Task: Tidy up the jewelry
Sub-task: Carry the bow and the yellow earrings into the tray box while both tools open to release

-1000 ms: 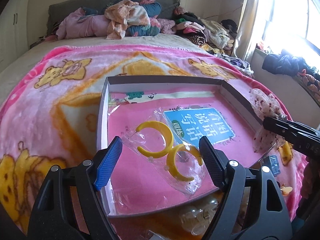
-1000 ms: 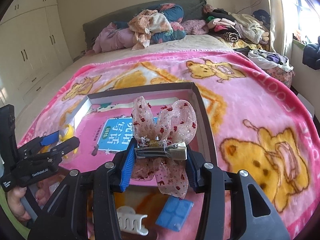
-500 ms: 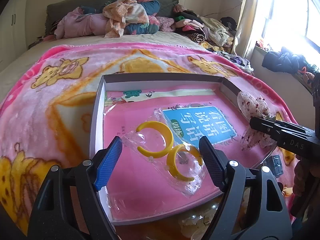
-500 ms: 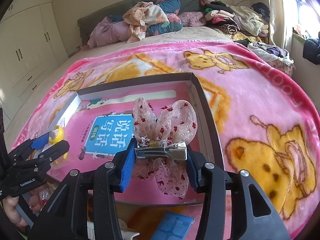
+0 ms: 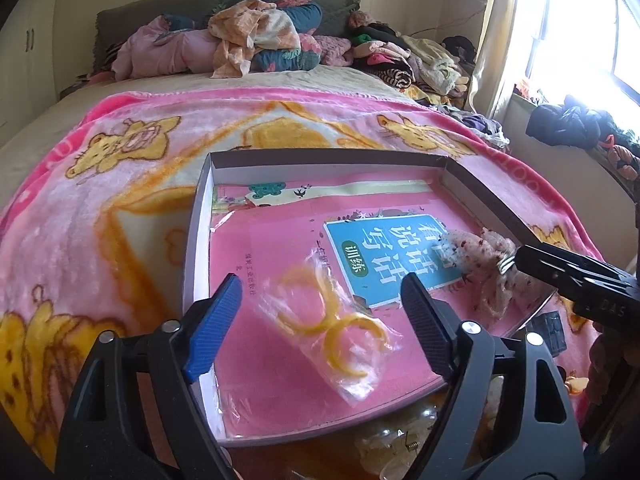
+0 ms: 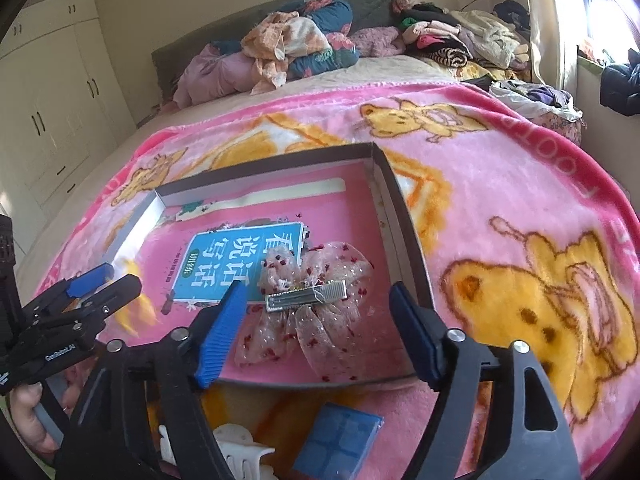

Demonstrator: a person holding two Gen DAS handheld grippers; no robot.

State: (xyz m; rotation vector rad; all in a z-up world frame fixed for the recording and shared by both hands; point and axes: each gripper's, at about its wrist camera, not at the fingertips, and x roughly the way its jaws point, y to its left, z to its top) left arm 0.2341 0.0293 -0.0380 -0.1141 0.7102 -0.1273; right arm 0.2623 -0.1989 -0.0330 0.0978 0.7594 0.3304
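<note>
Both jaws have just been opening: I see the bow clip [image 6: 308, 300] near the tray's right wall [image 6: 404, 236], the bagged hoops [image 5: 336, 328] free mid-tray.

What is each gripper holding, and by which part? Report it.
Nothing. The right gripper has just opened, releasing the bow clip into the box; the left gripper has just opened over the bagged rings.

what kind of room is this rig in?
Almost certainly a home bedroom: a bed with a pink cartoon blanket, piles of clothes by the headboard, and built-in wardrobe doors along the wall.
</note>
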